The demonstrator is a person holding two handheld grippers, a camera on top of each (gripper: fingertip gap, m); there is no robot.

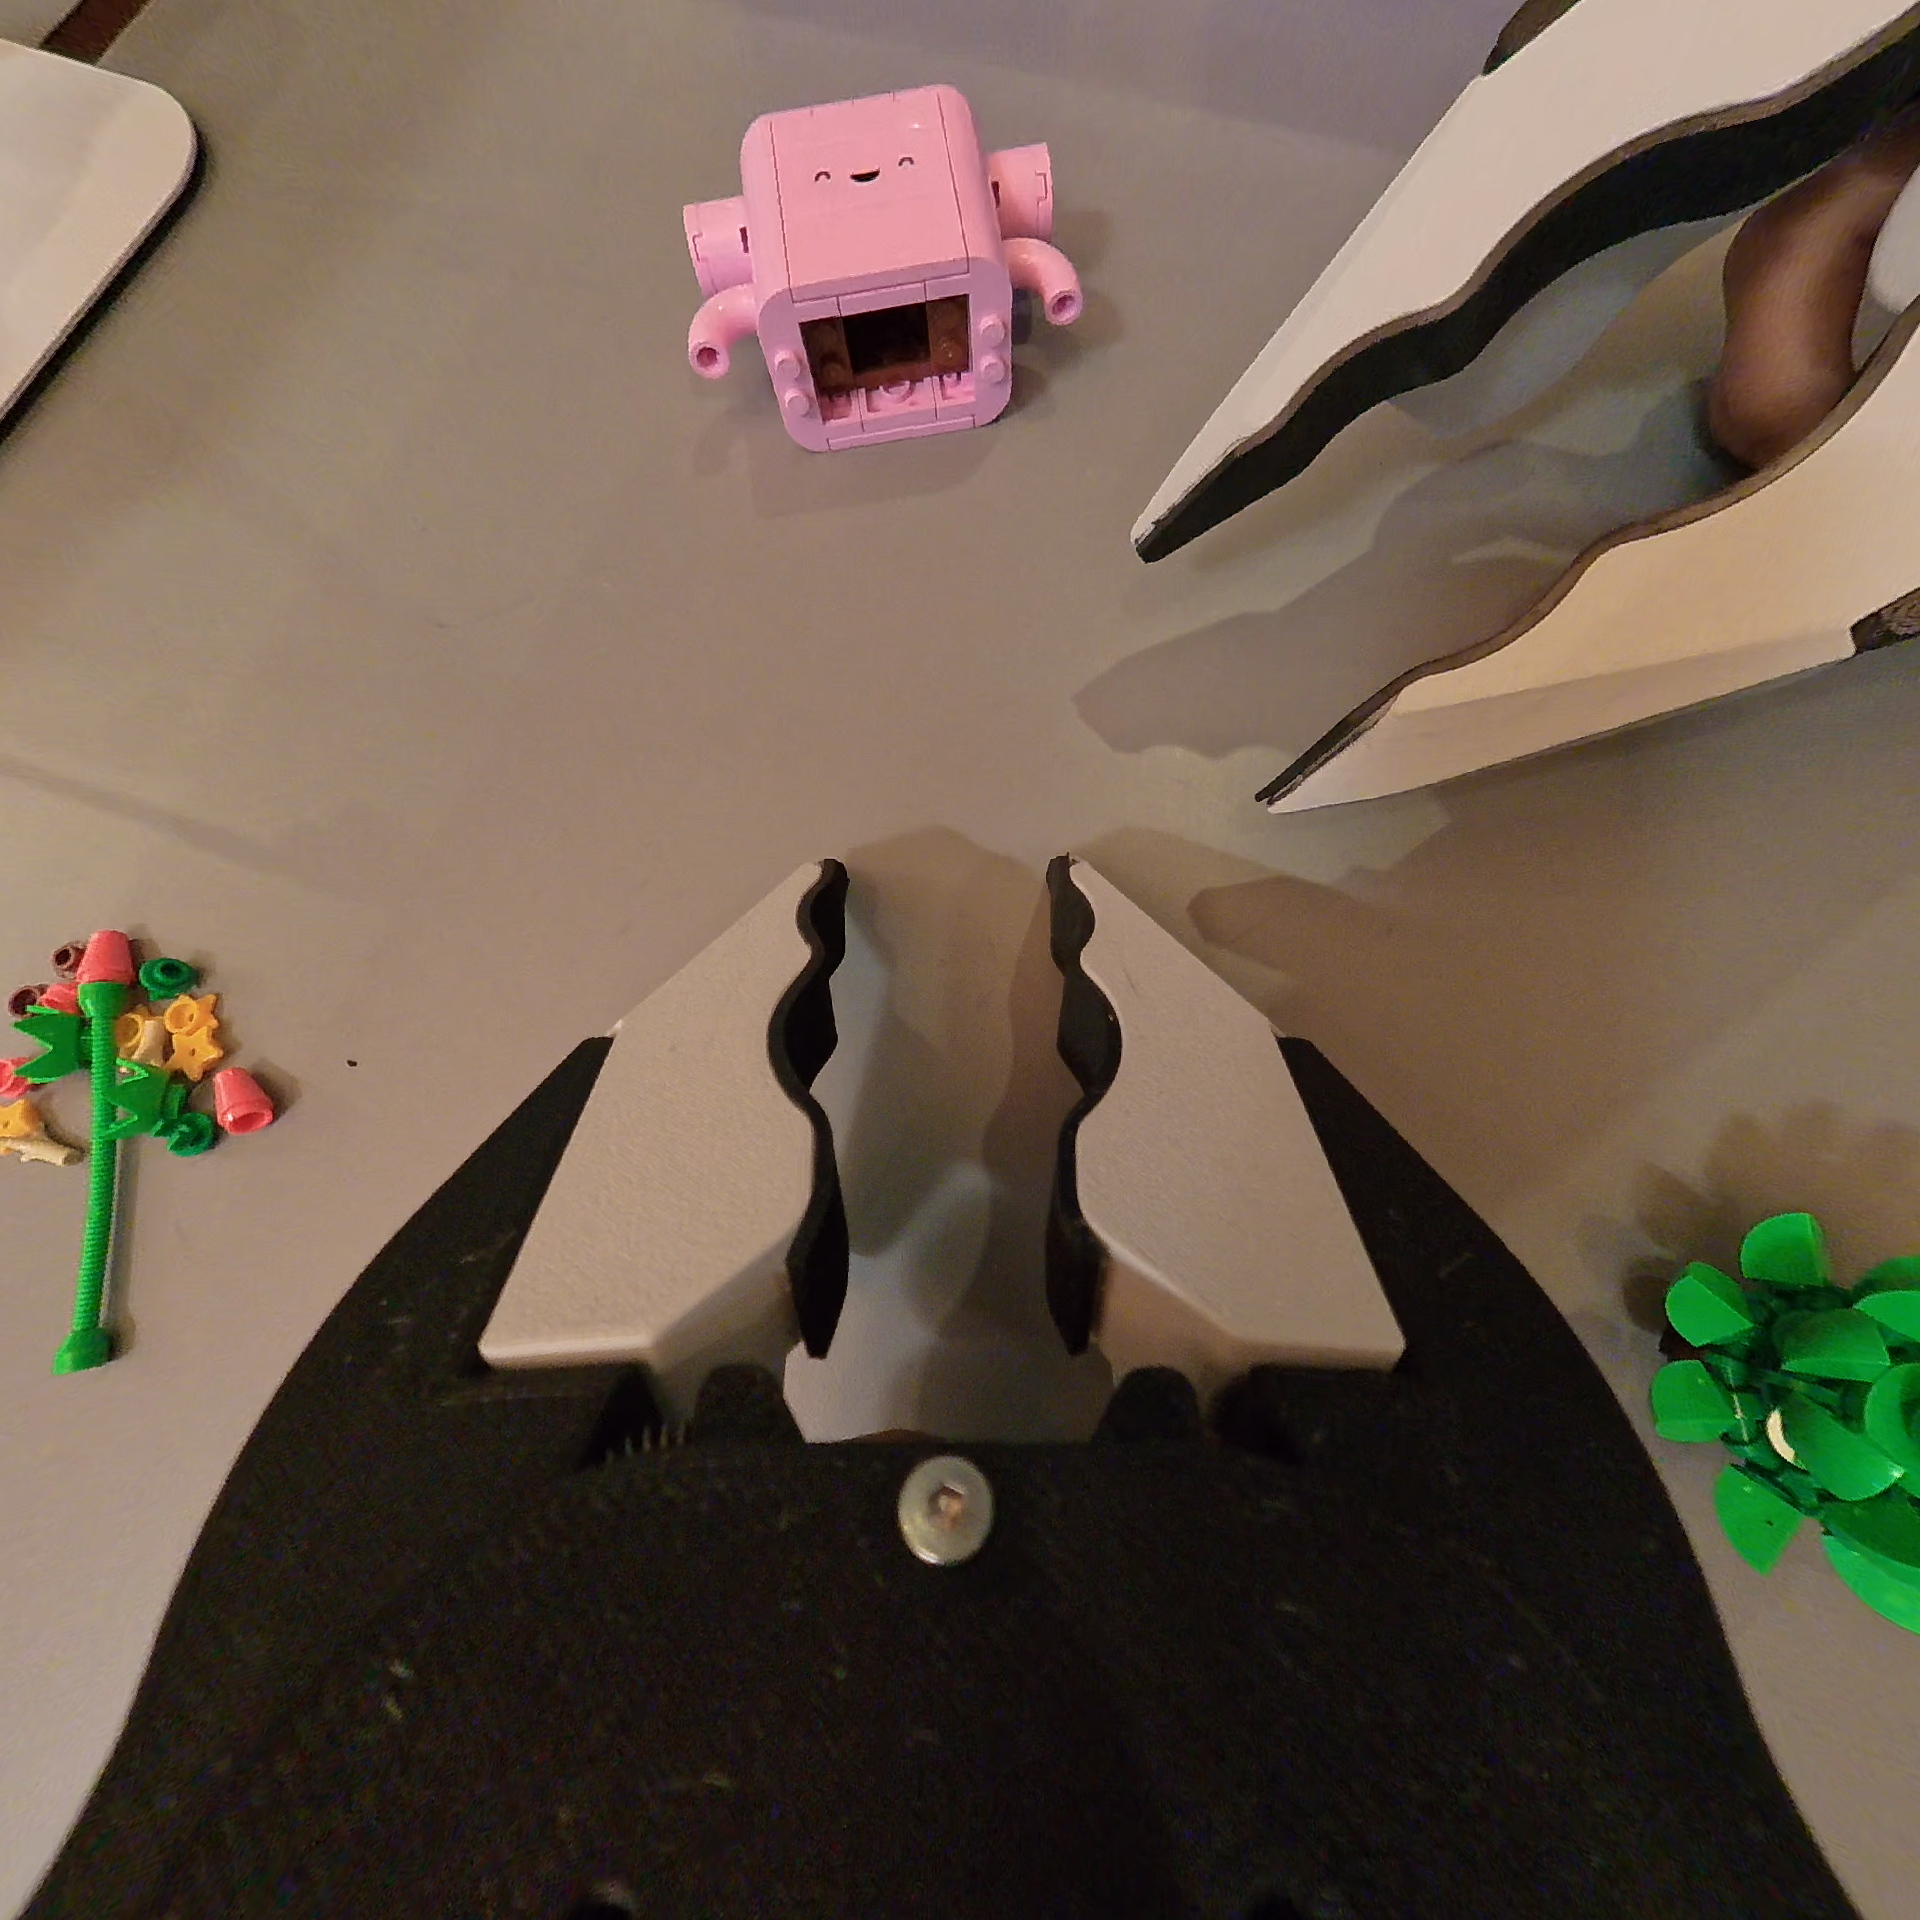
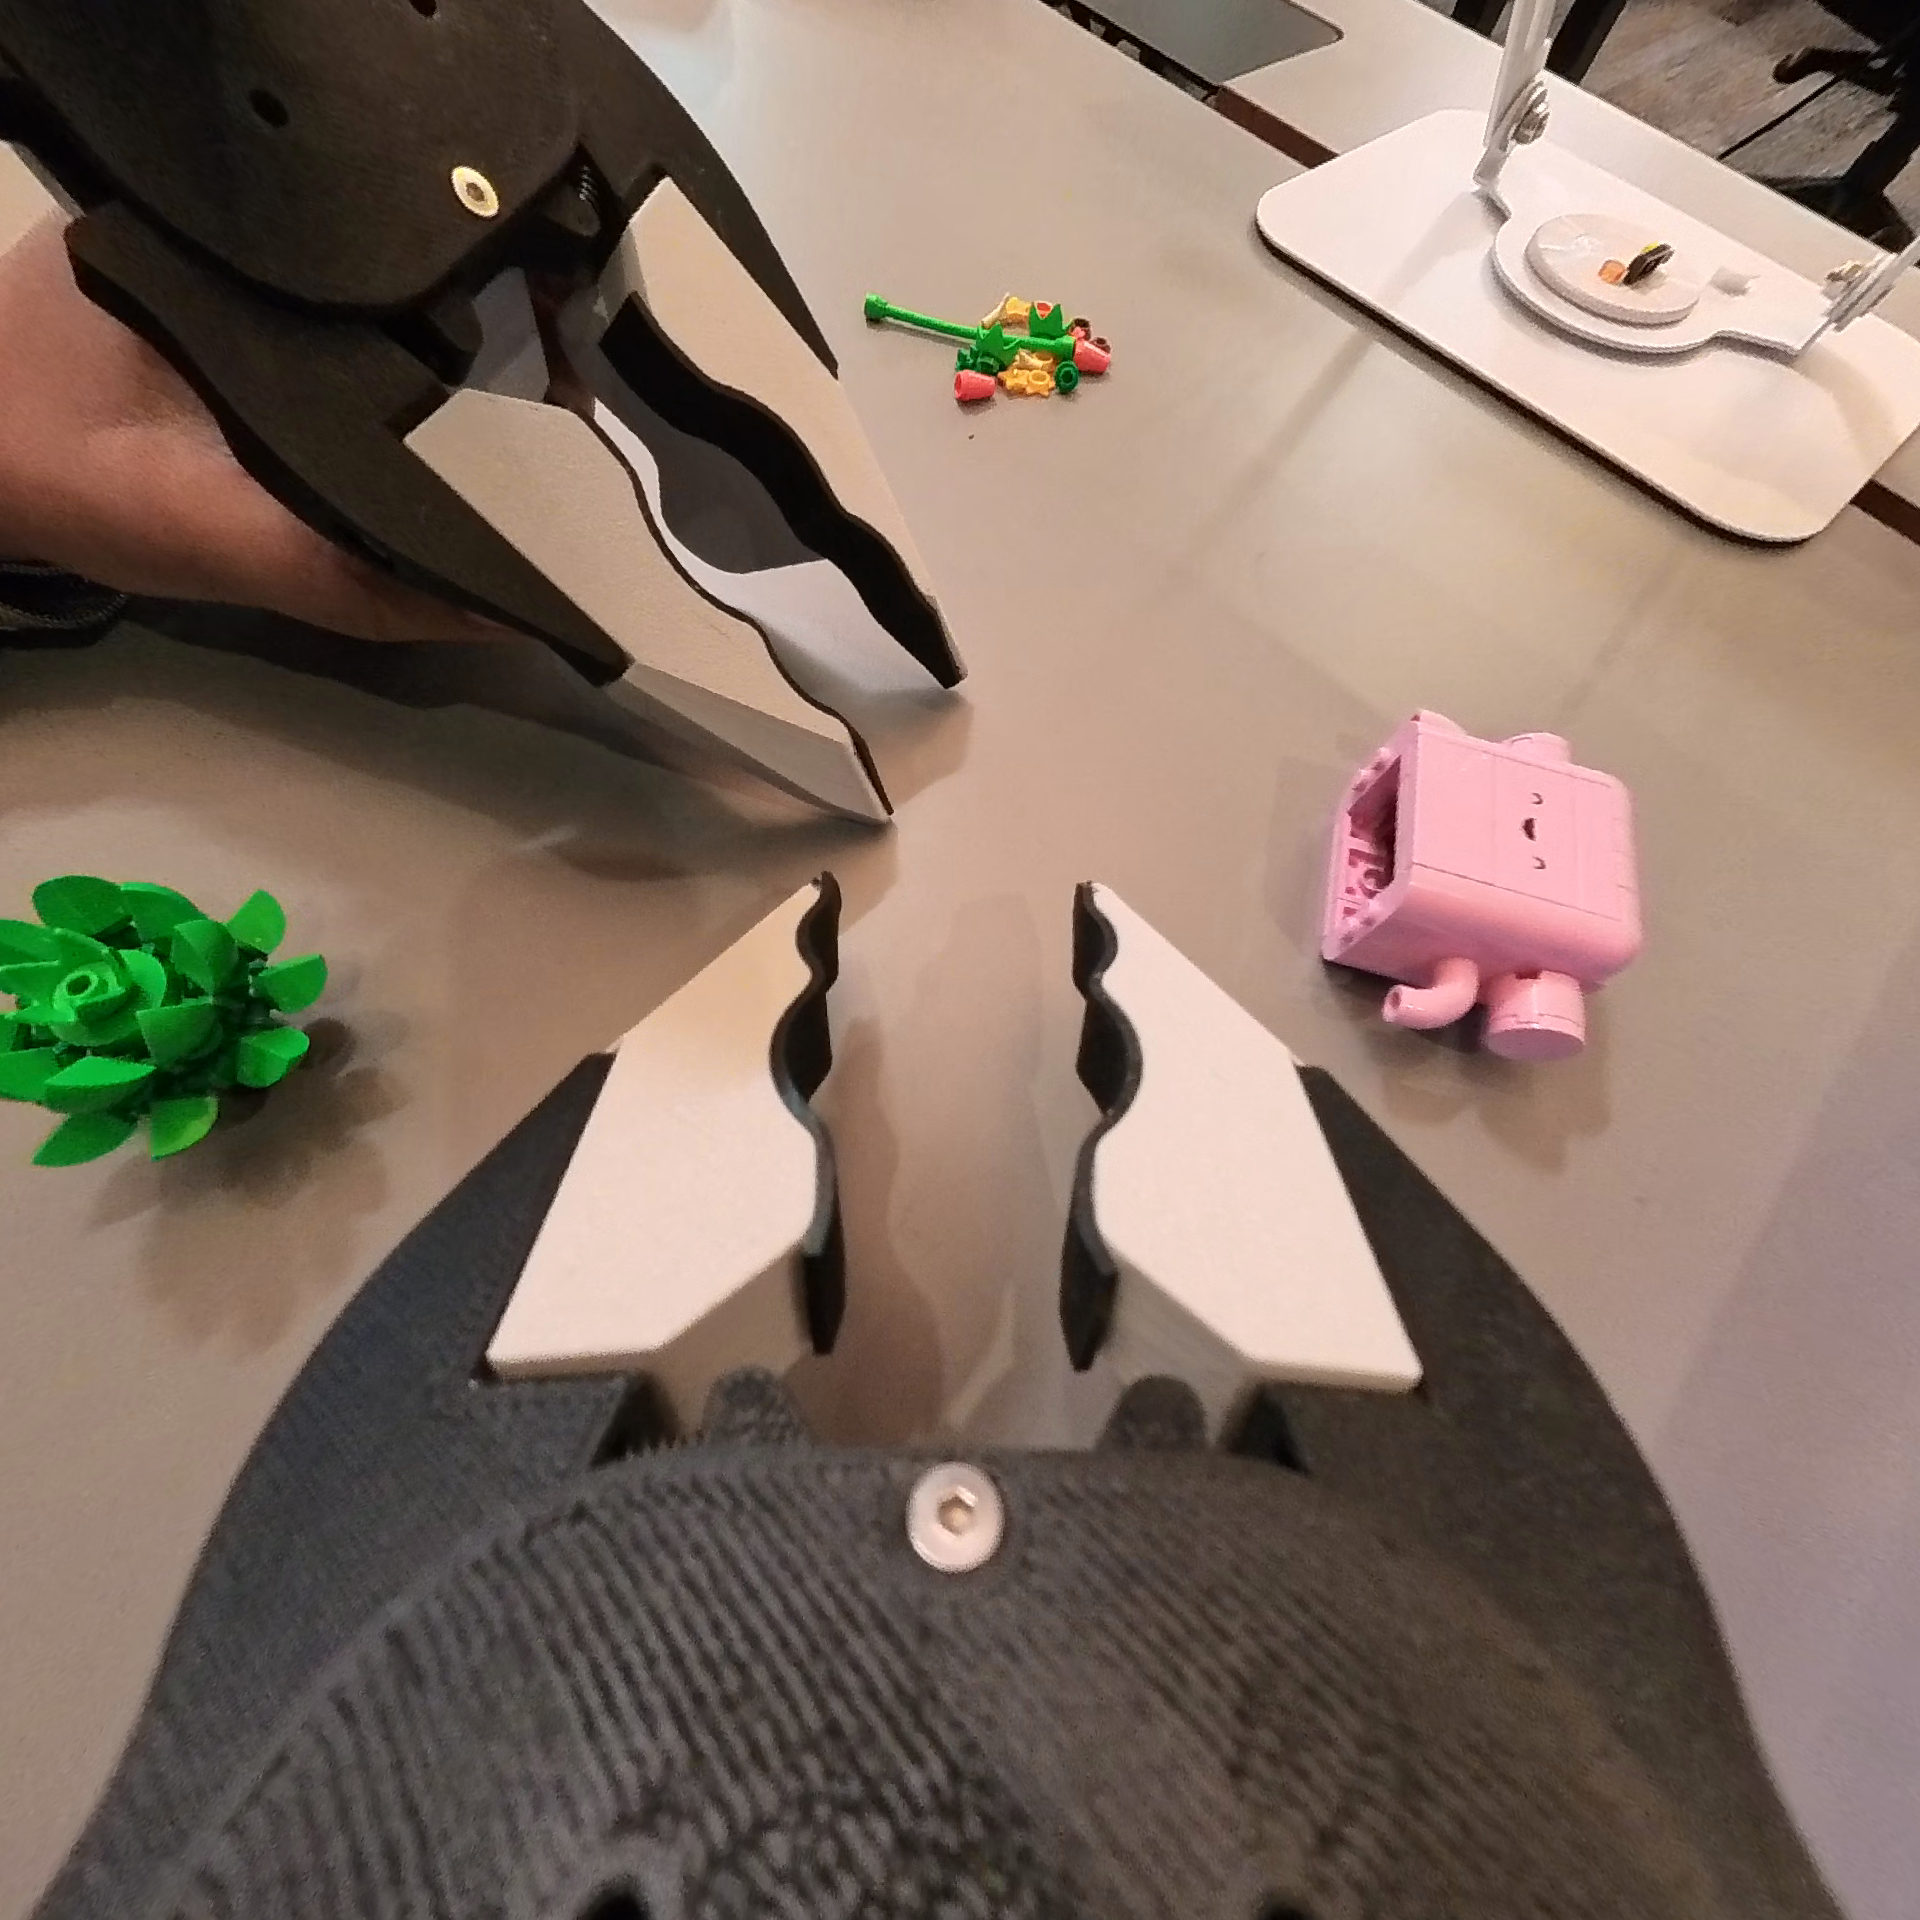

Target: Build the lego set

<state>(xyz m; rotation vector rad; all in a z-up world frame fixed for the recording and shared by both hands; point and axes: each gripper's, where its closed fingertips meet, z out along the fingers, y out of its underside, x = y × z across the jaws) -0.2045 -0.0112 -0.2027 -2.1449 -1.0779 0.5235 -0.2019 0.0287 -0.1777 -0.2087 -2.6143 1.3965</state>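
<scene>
Both grippers, left (image 1: 945,862) and right (image 2: 956,883), gape empty; you steady pink pot (image 1: 878,270) upright before seating green plant (image 2: 145,1023).

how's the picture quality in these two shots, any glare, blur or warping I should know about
Left wrist view: dim, warm light; the pink lego pot and left gripper are sharp, soft shadows fall on the grey table, and wide-angle bending shows at the edges. Right wrist view: brighter, with glare streaks on the table beyond the right gripper; the green leaf cluster is crisp, the camera-side gripper body is blurred.
</scene>
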